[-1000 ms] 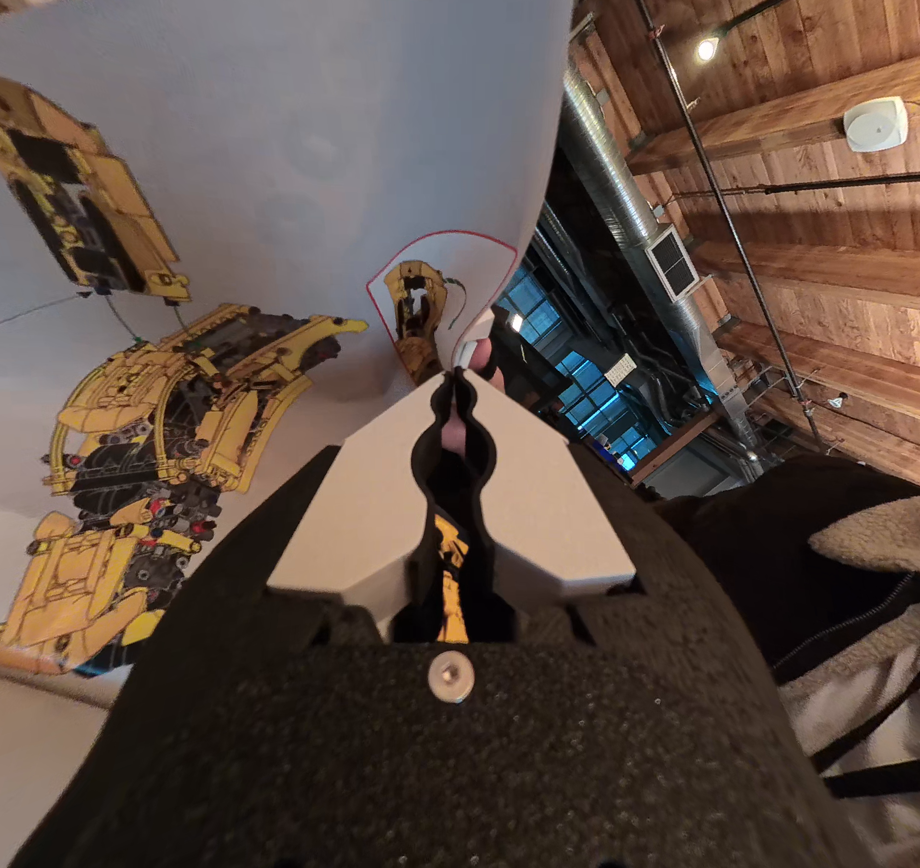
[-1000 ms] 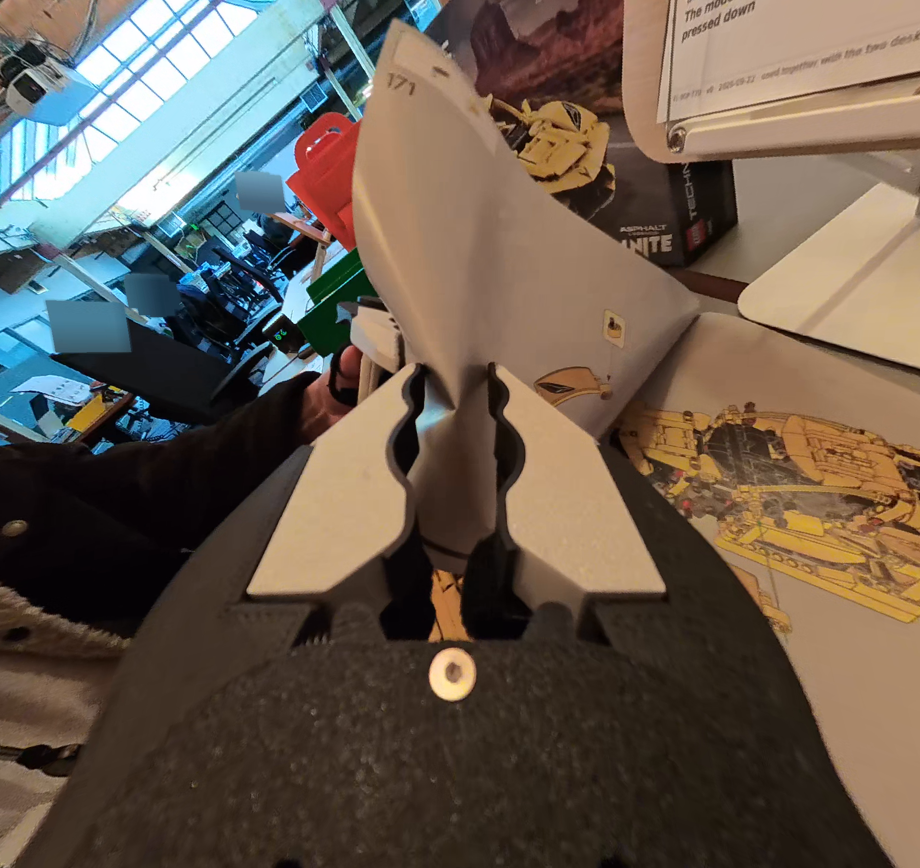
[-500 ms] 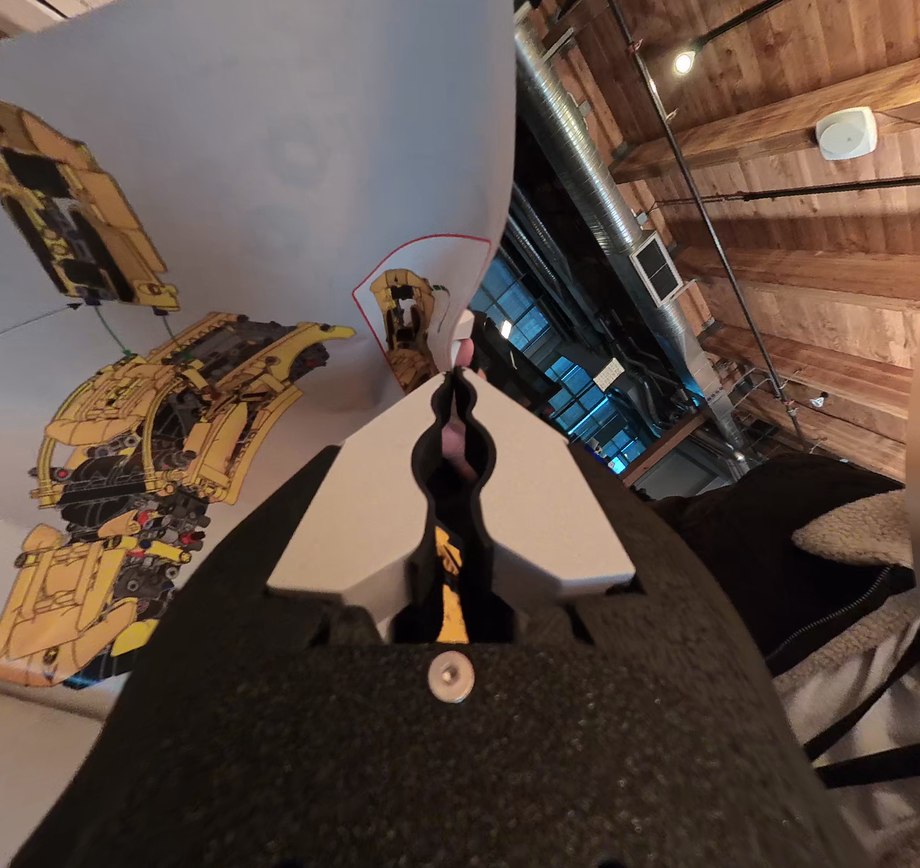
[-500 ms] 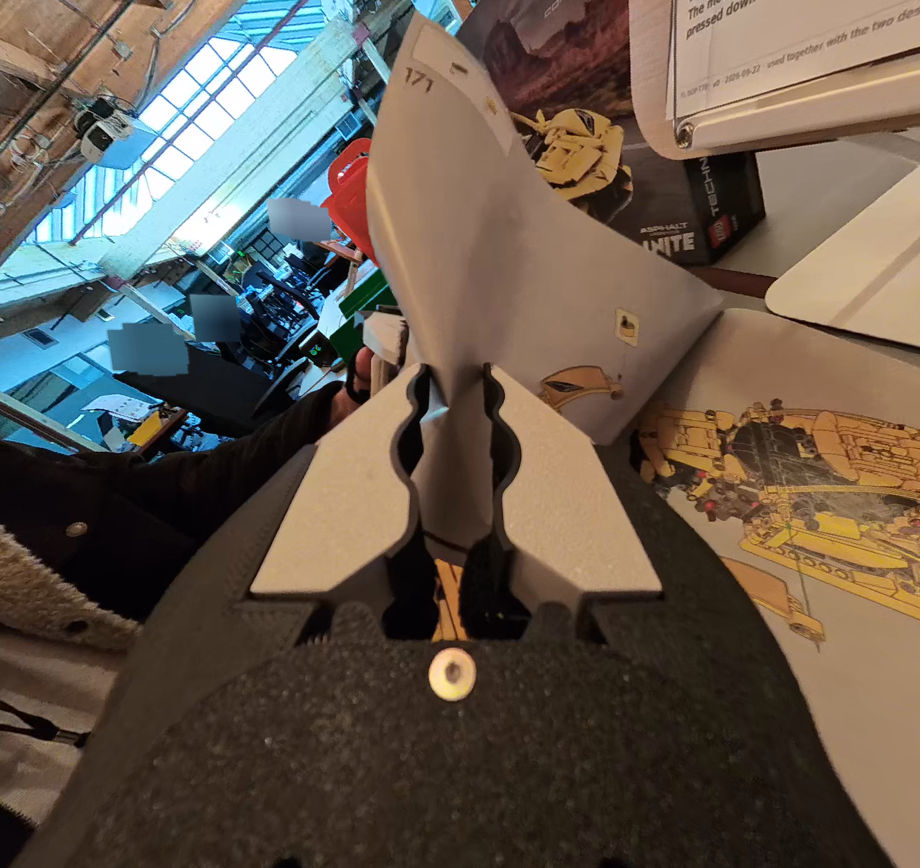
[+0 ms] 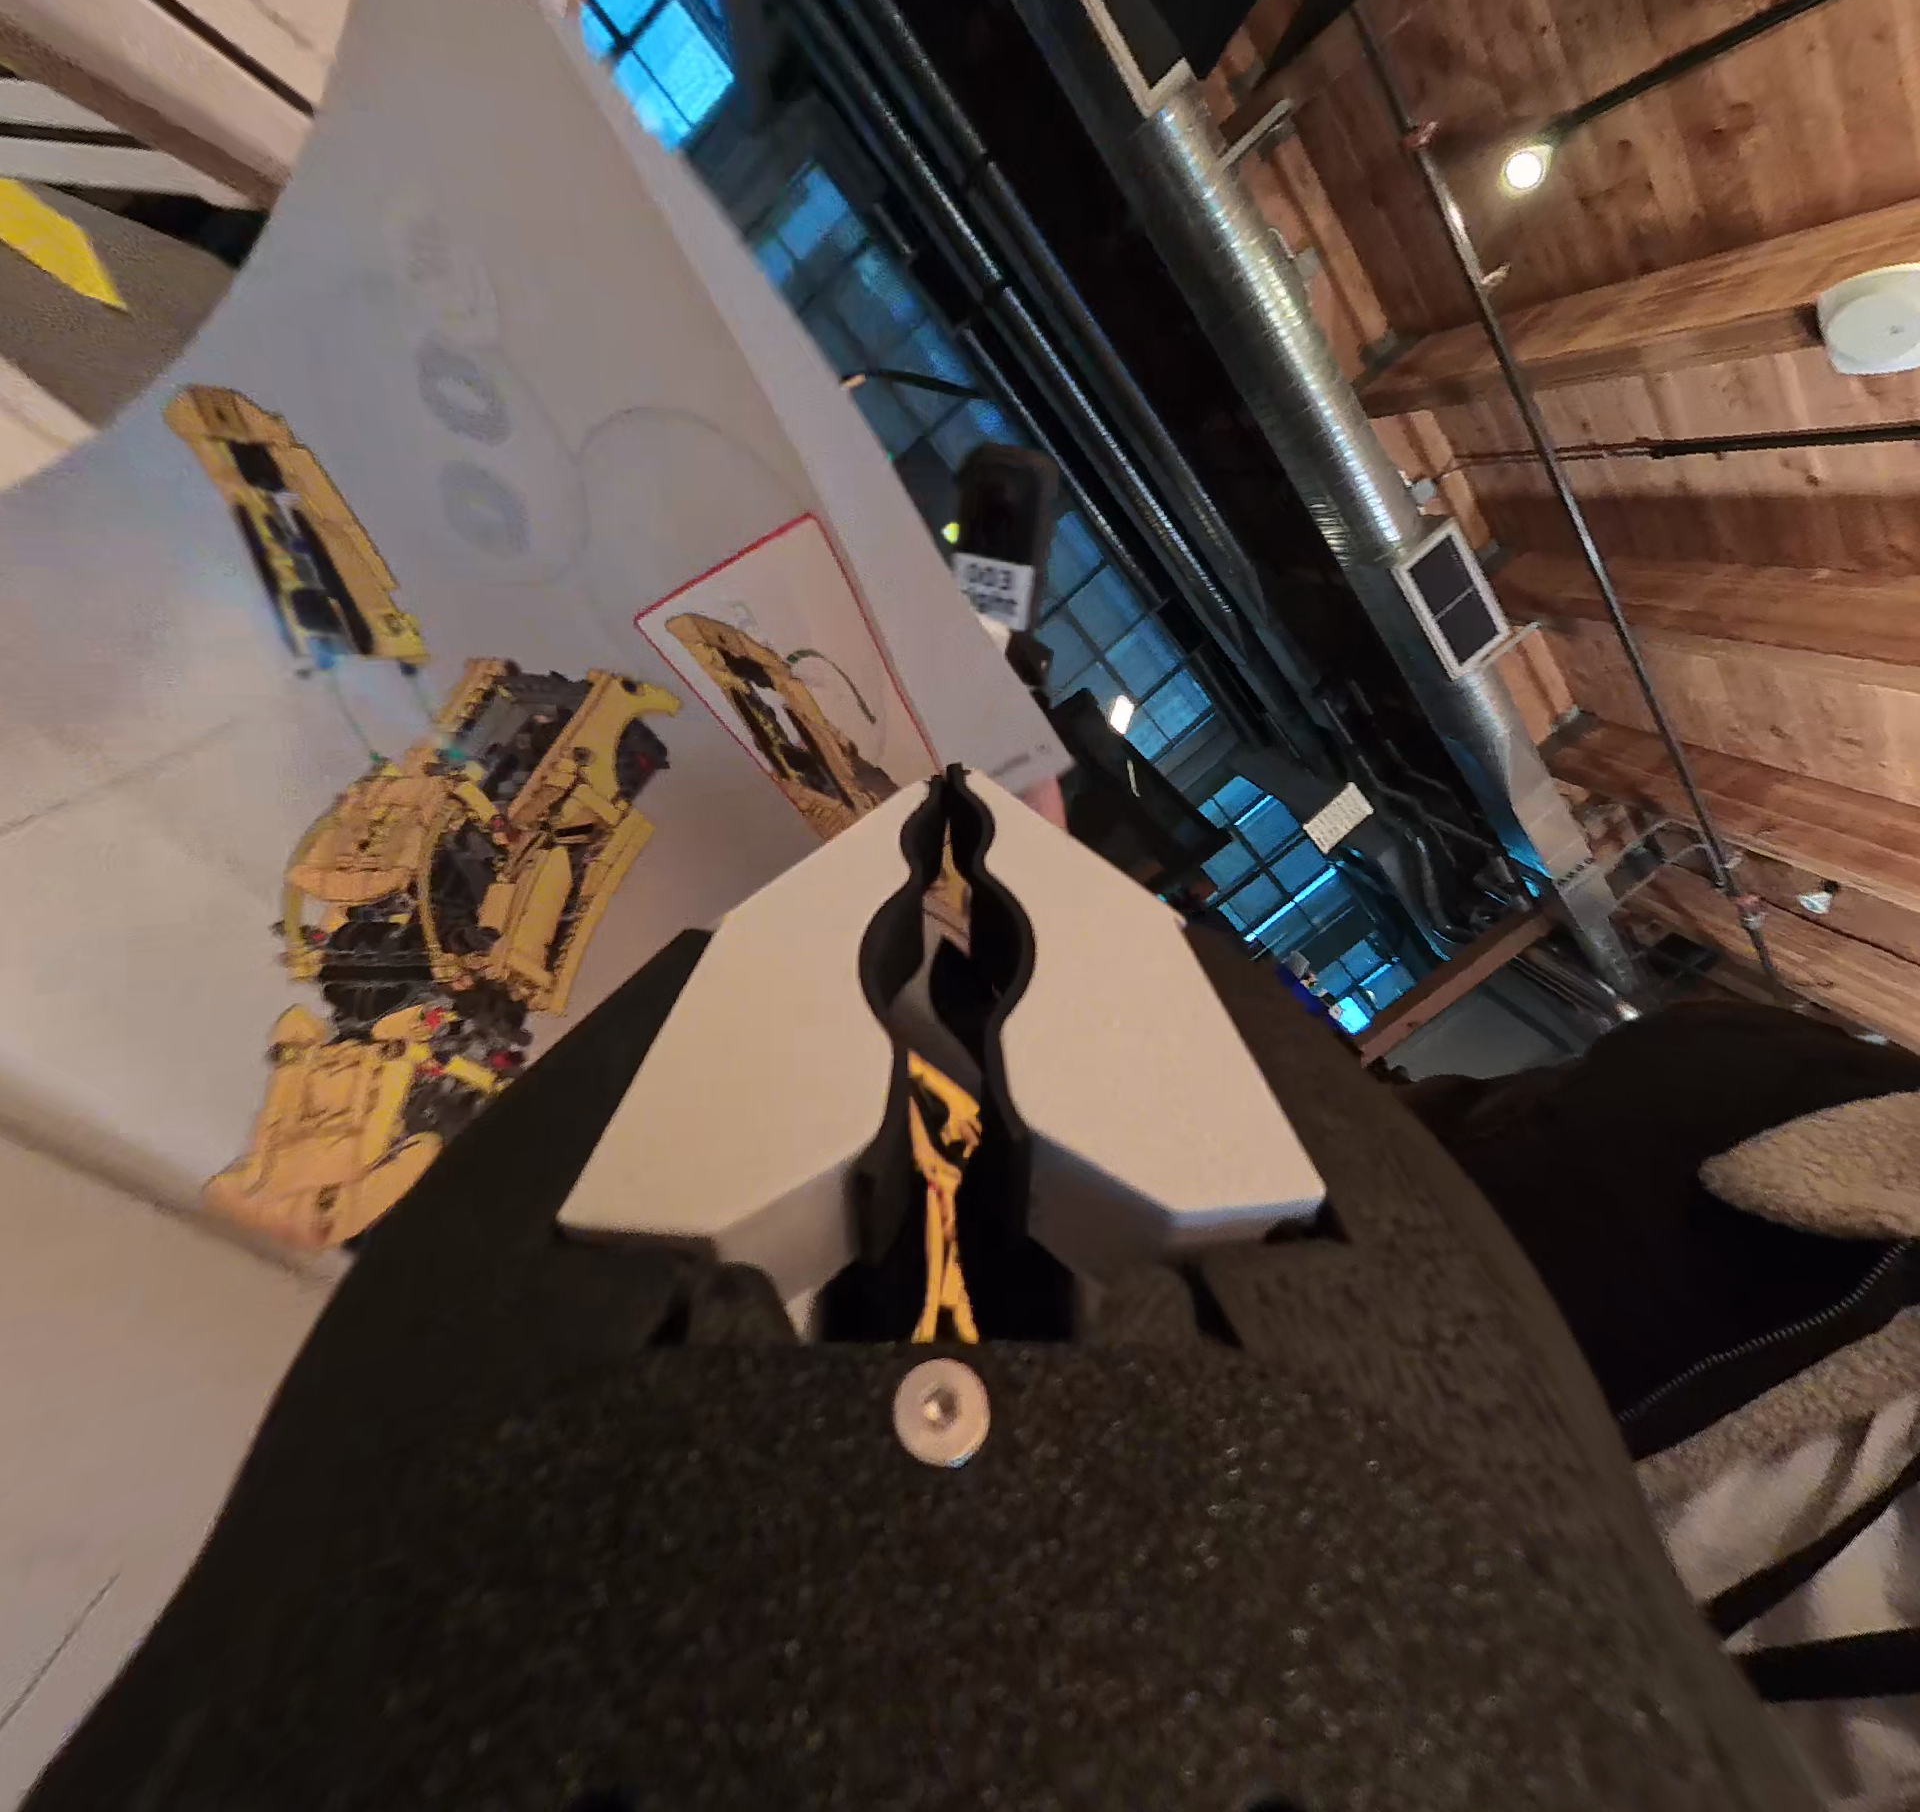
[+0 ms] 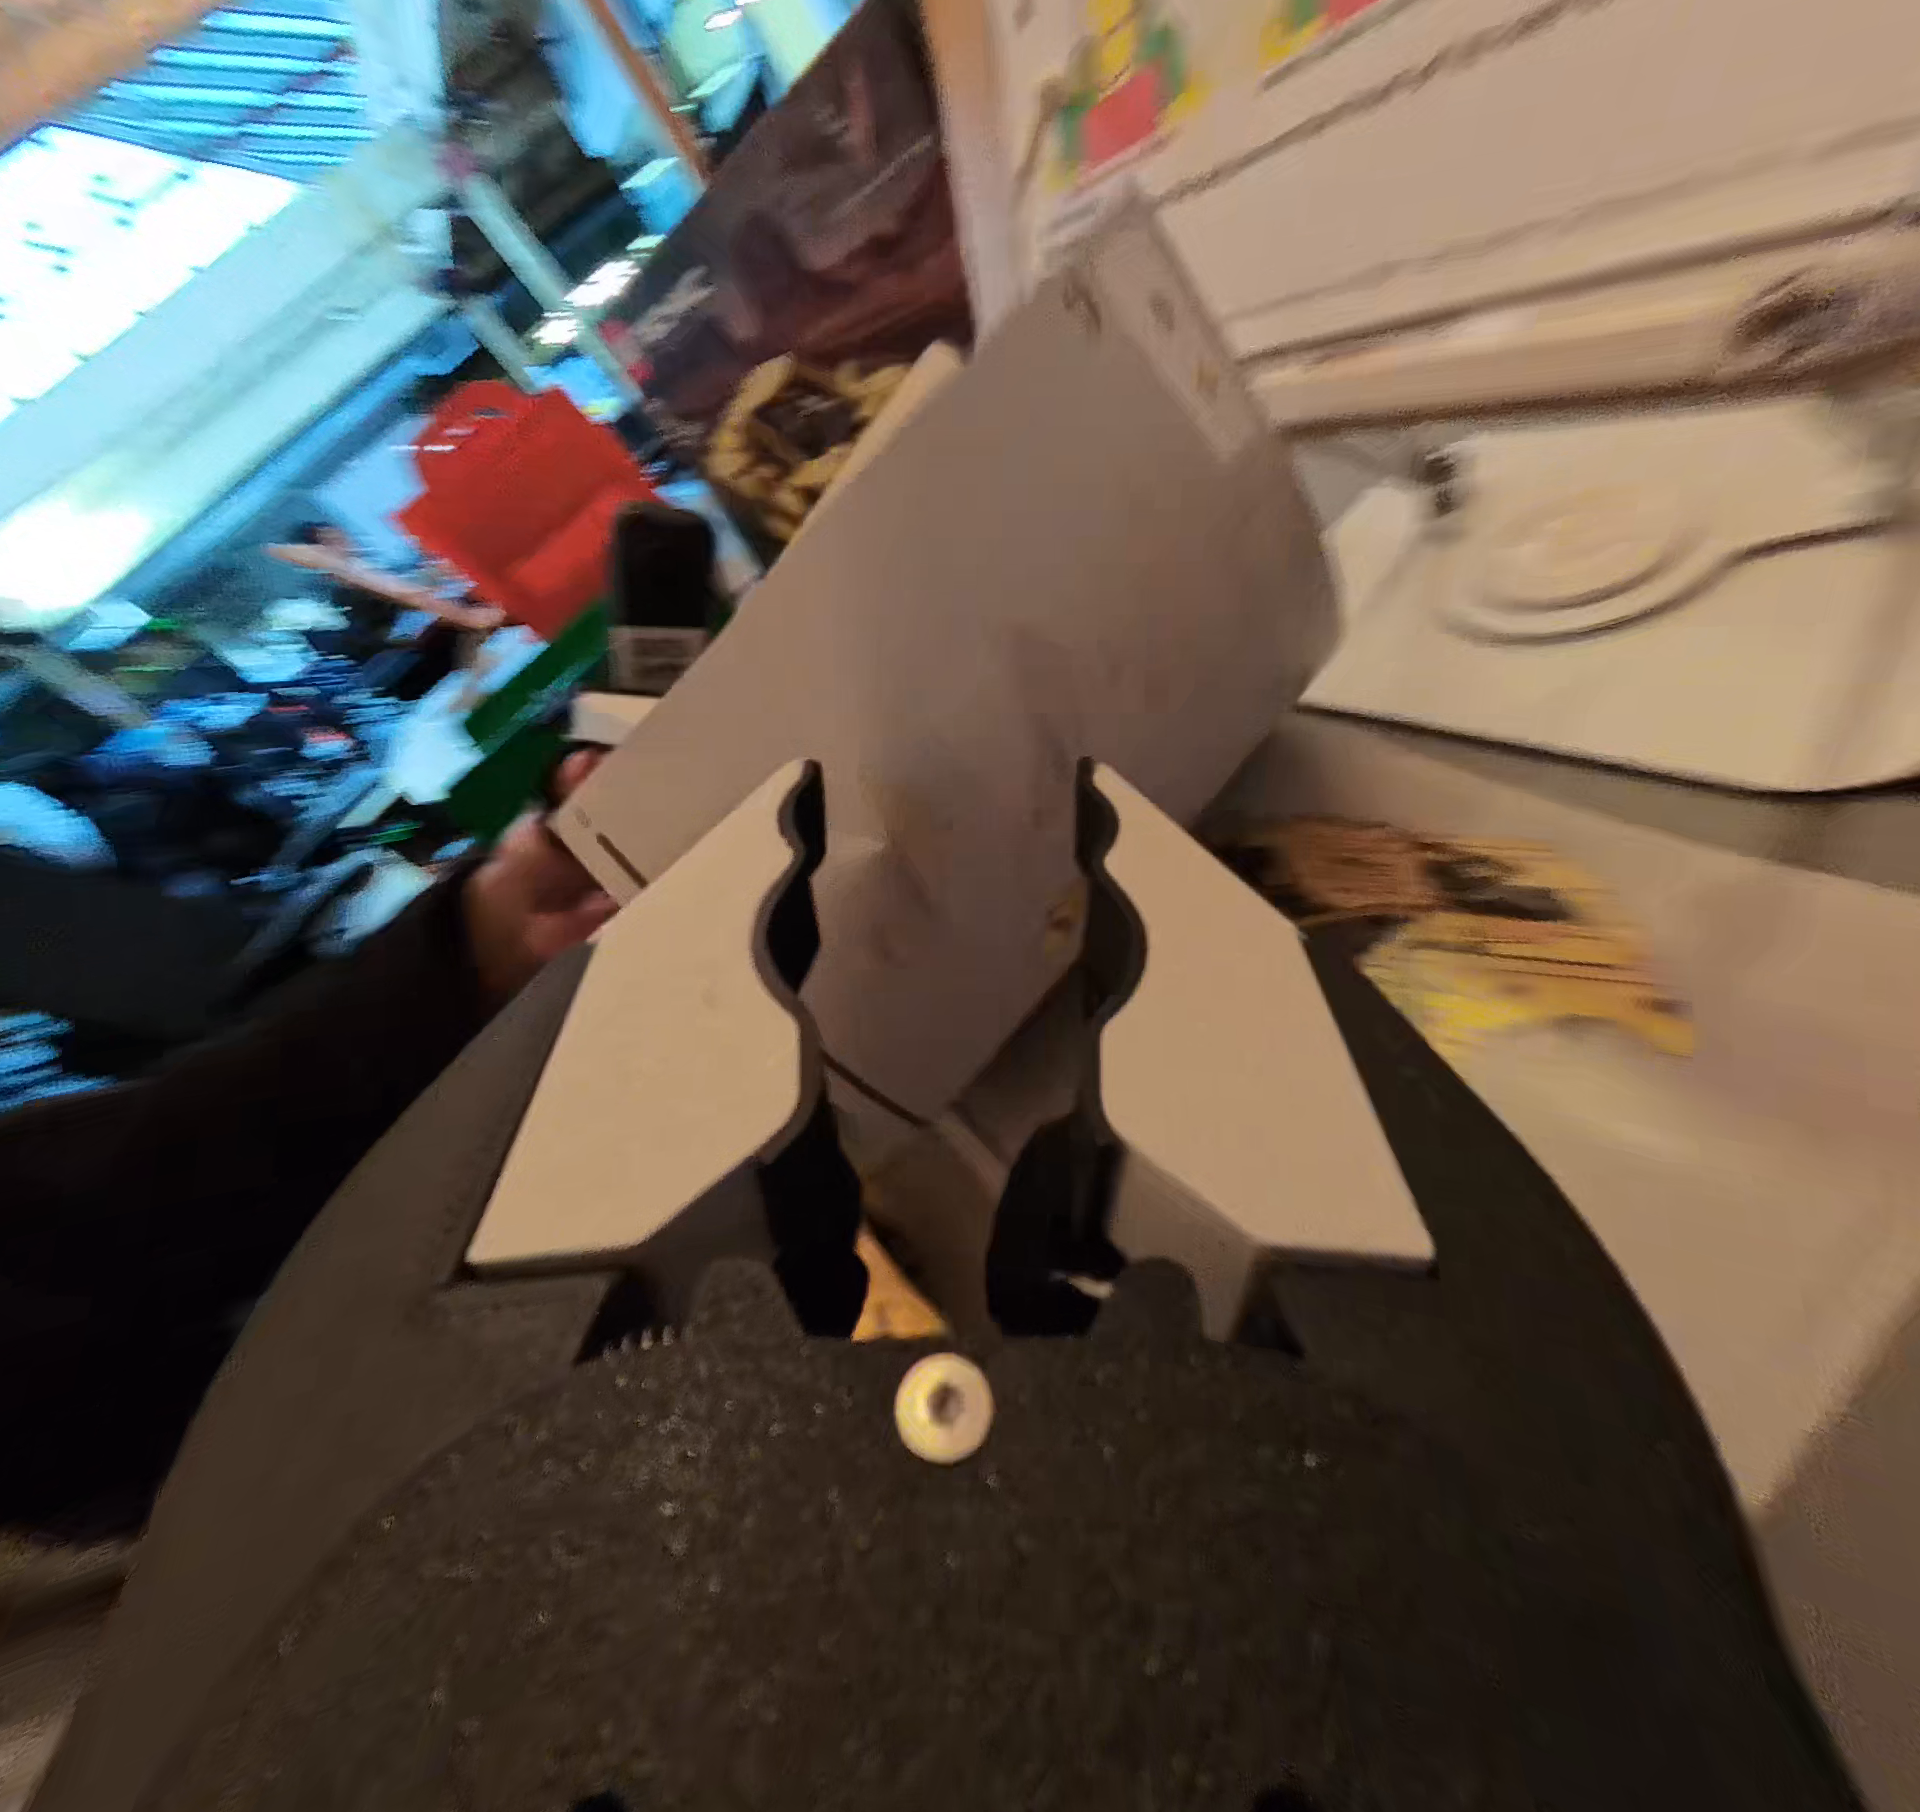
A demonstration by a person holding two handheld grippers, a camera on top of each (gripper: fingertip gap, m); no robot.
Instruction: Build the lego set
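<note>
The Lego instruction booklet lies open, and one grey page (image 5: 499, 328) of it is lifted and curved. It bears printed pictures of a yellow vehicle model (image 5: 447, 889). My left gripper (image 5: 951, 796) is shut on the page's lower corner. In the right wrist view the back of the same page (image 6: 987, 599) passes loosely between the spread fingers of my right gripper (image 6: 945, 786), which is open. The booklet's flat page (image 6: 1455, 941) lies to the right on the table. No loose bricks are in view.
The dark Lego set box (image 6: 810, 328) stands behind the booklet. A sign holder on a white base (image 6: 1558, 619) stands at the right. A person's hand (image 6: 530, 879) and dark sleeve are at the left. A red object (image 6: 509, 505) is farther back. Spacing between my two grippers at the tips: around 12 centimeters.
The right gripper's fingers have spread wider and no longer pinch the page. The left gripper, still shut on the page's corner, has swung it over. The right view is blurred by motion.
</note>
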